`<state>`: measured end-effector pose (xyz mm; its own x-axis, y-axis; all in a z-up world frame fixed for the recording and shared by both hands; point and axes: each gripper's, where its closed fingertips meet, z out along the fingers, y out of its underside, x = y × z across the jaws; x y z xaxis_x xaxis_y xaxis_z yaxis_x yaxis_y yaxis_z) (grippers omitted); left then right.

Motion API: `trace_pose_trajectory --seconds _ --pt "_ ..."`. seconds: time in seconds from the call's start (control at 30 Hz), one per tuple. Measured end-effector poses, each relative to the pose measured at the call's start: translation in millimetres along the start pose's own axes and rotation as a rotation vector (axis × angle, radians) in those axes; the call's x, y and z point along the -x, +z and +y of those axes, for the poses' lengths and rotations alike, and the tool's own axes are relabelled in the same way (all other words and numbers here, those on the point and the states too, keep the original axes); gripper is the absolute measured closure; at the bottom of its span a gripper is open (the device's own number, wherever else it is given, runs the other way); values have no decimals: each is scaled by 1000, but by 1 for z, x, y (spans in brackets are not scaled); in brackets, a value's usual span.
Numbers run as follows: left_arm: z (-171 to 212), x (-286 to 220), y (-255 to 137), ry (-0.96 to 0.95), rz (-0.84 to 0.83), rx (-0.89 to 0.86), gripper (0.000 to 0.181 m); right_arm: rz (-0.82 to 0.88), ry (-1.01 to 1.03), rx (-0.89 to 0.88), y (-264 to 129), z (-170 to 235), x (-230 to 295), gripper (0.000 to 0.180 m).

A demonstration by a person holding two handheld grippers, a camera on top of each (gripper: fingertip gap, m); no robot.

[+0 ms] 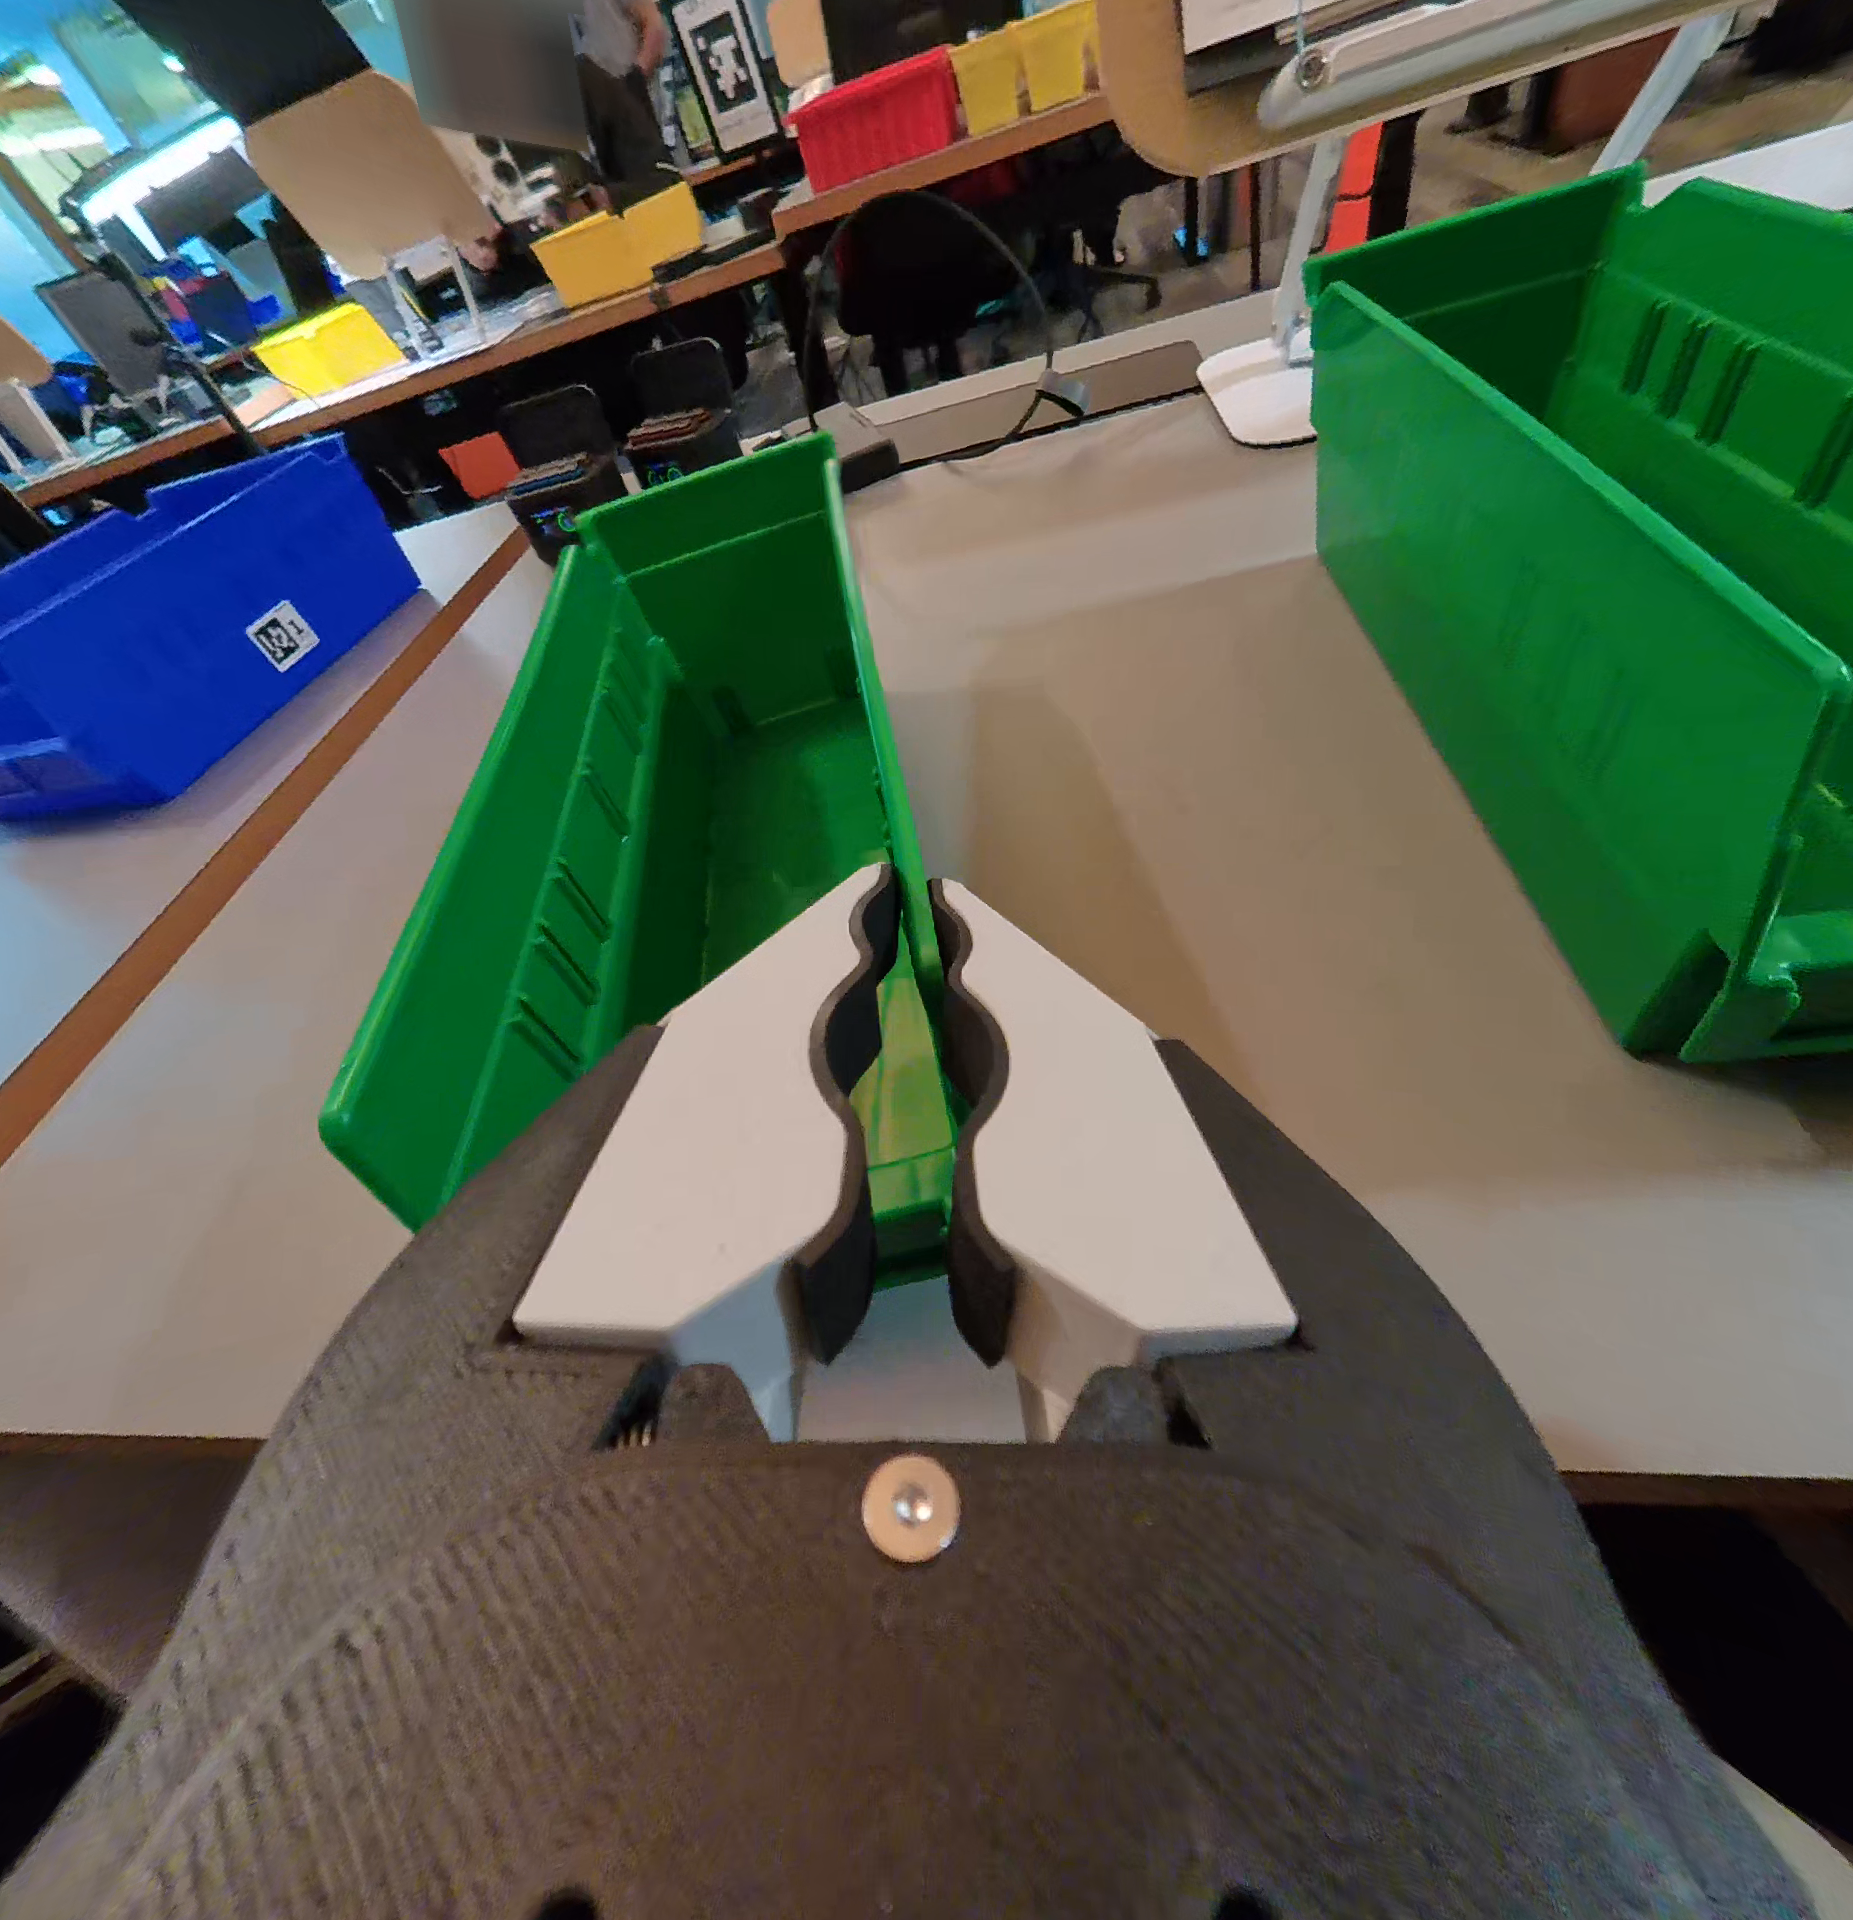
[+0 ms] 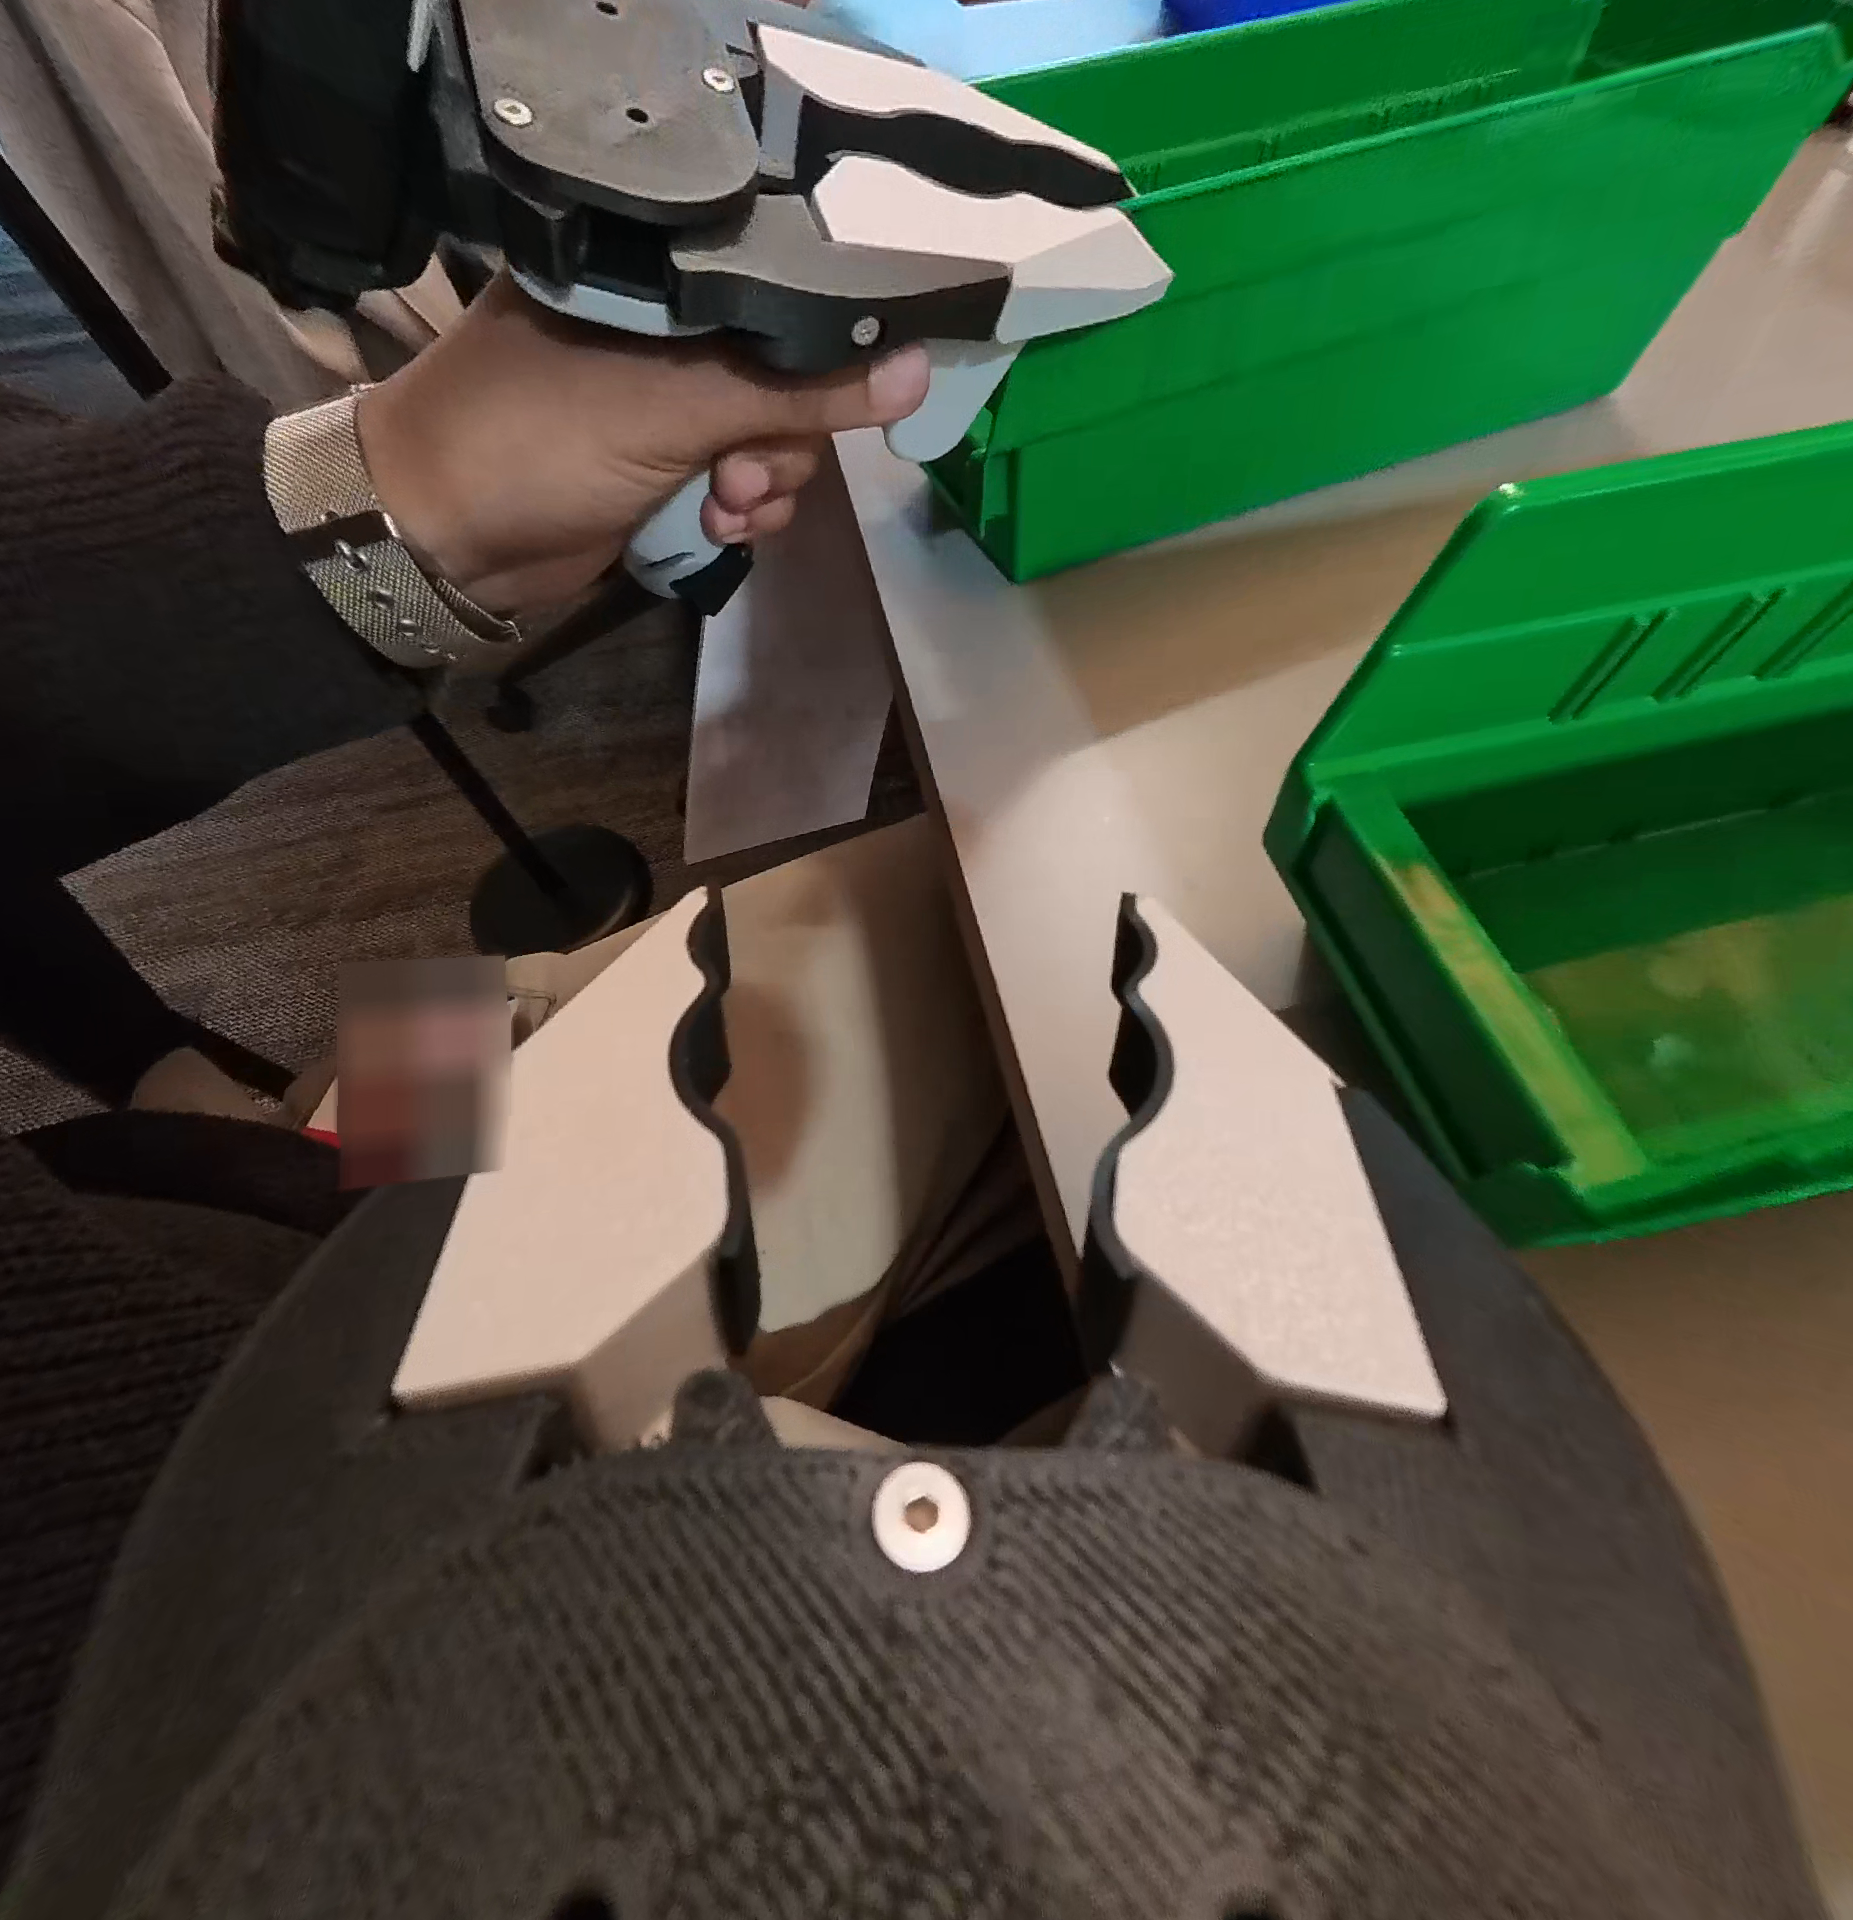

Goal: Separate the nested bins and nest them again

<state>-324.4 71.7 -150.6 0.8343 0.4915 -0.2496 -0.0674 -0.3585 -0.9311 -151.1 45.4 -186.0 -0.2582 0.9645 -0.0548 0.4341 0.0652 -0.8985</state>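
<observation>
The left gripper (image 1: 914, 904) is clamped on the right side wall of a long green bin (image 1: 631, 831) whose long axis runs from frame centre toward the top, while the right gripper (image 2: 922, 935) hangs spread wide over the table (image 2: 1057, 727) edge, a second green bin (image 2: 1587, 935) at right.

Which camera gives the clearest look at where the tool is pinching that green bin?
The left wrist view. There the left gripper has its fingers shut on the side wall of the narrow green bin, seen close up. The right wrist view shows the same grip from farther off and from the side, near the picture's top edge.
</observation>
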Motion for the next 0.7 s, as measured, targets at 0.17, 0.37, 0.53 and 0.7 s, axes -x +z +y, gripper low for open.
trace_pose_trajectory --seconds 0.17,0.37,0.53,0.7 --pt "-3 -3 5 -53 45 -17 180 21 24 -1 -2 1 -6 105" --pt "-8 -10 18 27 36 -34 179 68 52 1 -9 6 -15 105" --pt "-12 -12 30 -10 68 -38 179 113 67 1 -17 11 -22 105" --pt "-14 -9 41 -4 65 -35 179 148 84 -6 -26 13 -26 105"
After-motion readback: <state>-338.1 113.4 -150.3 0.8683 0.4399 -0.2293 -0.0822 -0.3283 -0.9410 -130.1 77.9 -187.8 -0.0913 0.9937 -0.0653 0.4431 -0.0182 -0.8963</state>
